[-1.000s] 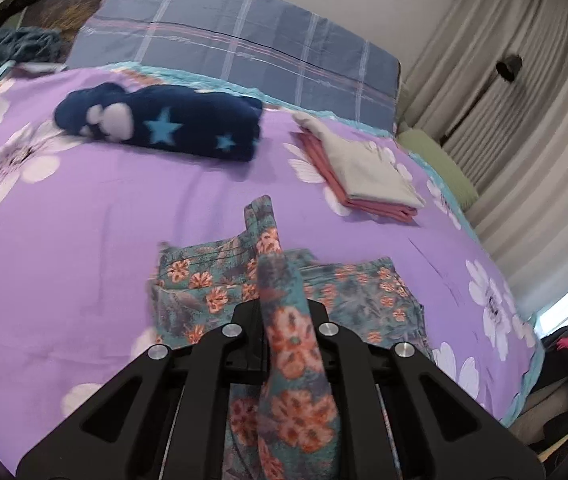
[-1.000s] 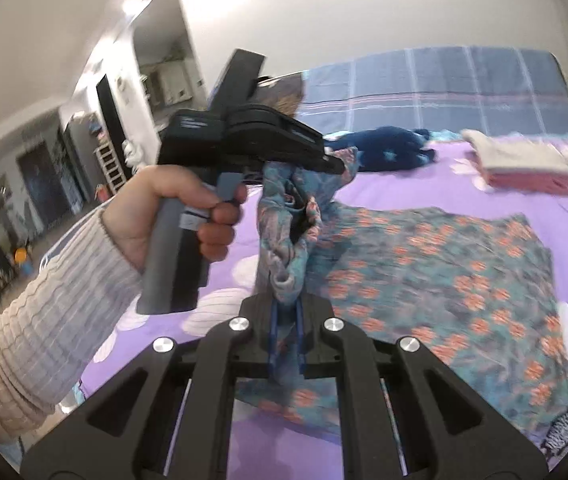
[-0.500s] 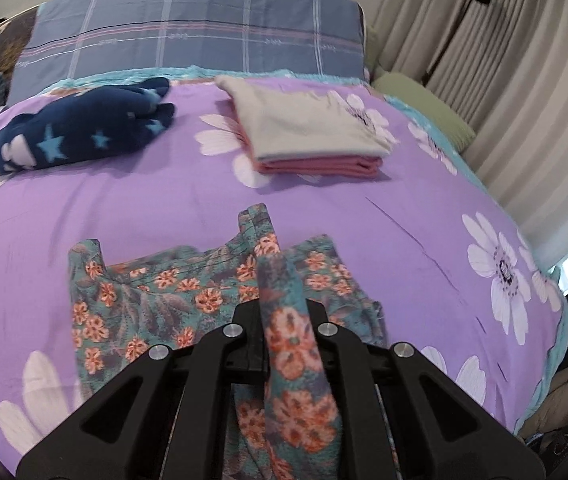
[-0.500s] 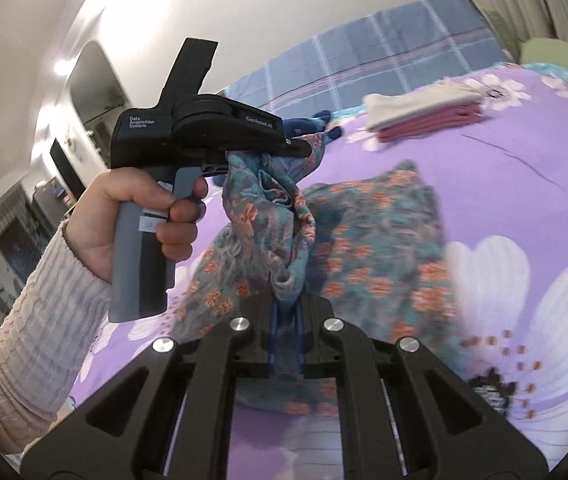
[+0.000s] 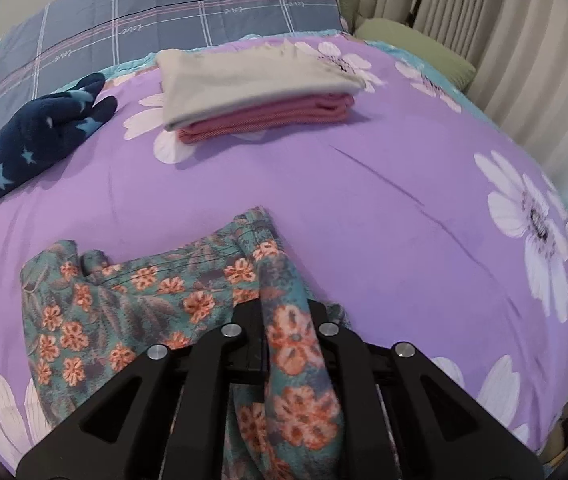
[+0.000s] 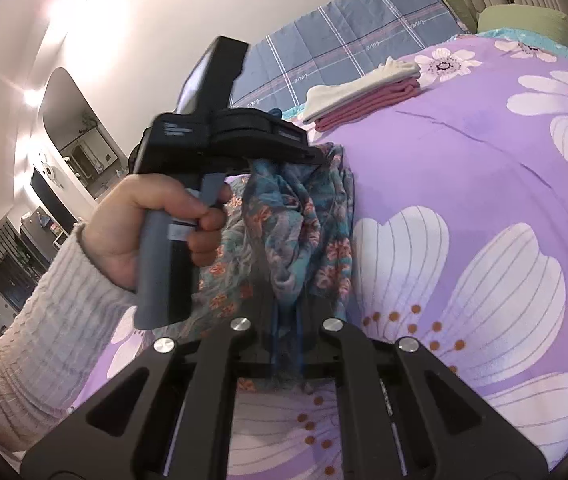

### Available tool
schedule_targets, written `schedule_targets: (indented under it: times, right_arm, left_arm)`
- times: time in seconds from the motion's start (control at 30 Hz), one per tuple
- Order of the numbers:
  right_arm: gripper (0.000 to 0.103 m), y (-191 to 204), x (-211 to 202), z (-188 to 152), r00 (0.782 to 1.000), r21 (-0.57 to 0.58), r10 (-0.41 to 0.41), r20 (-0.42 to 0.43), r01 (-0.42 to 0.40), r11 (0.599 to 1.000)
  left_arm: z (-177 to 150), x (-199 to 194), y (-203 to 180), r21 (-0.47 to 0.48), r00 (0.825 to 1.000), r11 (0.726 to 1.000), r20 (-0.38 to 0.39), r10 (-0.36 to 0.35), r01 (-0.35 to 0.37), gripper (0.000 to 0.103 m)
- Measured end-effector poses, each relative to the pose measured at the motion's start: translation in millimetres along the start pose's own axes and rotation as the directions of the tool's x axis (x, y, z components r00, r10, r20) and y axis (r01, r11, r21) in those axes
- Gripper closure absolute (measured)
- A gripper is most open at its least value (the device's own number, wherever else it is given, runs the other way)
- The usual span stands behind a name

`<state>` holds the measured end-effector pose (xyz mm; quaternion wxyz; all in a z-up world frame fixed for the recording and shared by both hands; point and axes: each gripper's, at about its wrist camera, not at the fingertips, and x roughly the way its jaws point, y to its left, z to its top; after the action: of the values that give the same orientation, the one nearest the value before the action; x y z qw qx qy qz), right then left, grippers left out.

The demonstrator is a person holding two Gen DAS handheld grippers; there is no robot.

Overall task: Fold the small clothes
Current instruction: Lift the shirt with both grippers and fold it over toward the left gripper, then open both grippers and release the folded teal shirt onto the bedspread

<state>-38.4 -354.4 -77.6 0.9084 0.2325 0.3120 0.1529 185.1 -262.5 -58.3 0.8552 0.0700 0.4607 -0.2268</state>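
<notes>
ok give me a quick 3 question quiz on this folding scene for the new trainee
1. True or false: the floral garment lies folded on the stack.
2. What lies on top of the pink folded item: A) a cream folded item, B) the navy star plush, C) a green pillow?
3. Fill in: the right gripper is shut on ____.

Key
1. False; both grippers hold it above the purple bedspread, the left gripper with jaws opening, cloth between them.
2. A
3. the floral garment

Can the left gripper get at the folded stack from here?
Probably not yet: the left gripper has floral cloth between its opening jaws. The purple bedspread up to the folded stack is otherwise bare.
</notes>
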Motion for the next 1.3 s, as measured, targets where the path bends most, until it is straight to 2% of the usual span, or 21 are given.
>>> schedule_targets:
  times: [0.07,0.13,0.2,0.27,0.33,0.43,0.63,0.7,0.77,0.93,1.03,1.3]
  right_arm:
    - [0.097,-2,1,-3,1.000,0.009,0.001,-0.011,-0.001,1.000]
    - [0.097,-6,3,-6,1.000,0.024,0.000,-0.025,0.000,1.000]
    - [0.097,-10,4,-8,0.999,0.039,0.006,-0.037,-0.004,0.999]
    - [0.097,-12,4,-9,0.999,0.050,0.014,-0.047,-0.012,0.999]
    - [0.097,-14,4,-11,0.998,0.064,0.028,-0.057,-0.024,0.998]
    - [0.097,-17,4,-14,0.996,0.096,0.049,-0.071,-0.042,0.995]
    - [0.097,-19,3,-16,0.993,0.127,0.077,-0.093,-0.065,0.990]
    - [0.097,-16,0,-15,0.992,0.120,0.085,-0.095,-0.074,0.990]
    - [0.097,-13,-2,-13,0.992,0.115,0.085,-0.093,-0.074,0.991]
    - [0.097,-11,-5,-6,0.992,0.133,0.091,-0.092,-0.079,0.988]
    - [0.097,-4,-8,-4,0.993,0.126,0.089,-0.080,-0.079,0.989]
    - [0.098,5,-16,7,0.996,0.125,0.075,-0.049,-0.069,0.990]
  left_arm:
    - [-1,0,-2,0.002,1.000,1.000,0.010,-0.021,0.021,0.066]
    - [0,-13,-4,0.004,0.998,0.999,0.043,-0.048,0.048,0.059]
    - [-1,-35,-7,0.033,0.994,0.998,0.094,-0.058,0.055,0.048]
    - [-5,-59,-8,0.076,0.988,0.997,0.152,-0.037,0.026,0.039]
    - [-19,-86,-6,0.131,0.980,0.991,0.200,0.003,-0.030,0.036]
    - [-54,-113,3,0.175,0.974,0.981,0.223,0.046,-0.086,0.027]
    - [-146,-133,17,0.260,0.973,0.948,0.185,0.136,-0.182,0.027]
    - [-170,-136,24,0.252,0.976,0.950,0.161,0.150,-0.187,0.027]
    - [-190,-138,33,0.222,0.984,0.962,0.120,0.134,-0.158,0.027]
    - [-216,-142,46,0.209,0.986,0.967,0.112,0.124,-0.145,0.026]
    - [-220,-133,53,0.183,0.984,0.969,0.098,0.147,-0.163,0.026]
    - [-232,-132,66,0.137,0.984,0.980,0.123,0.125,-0.142,0.026]
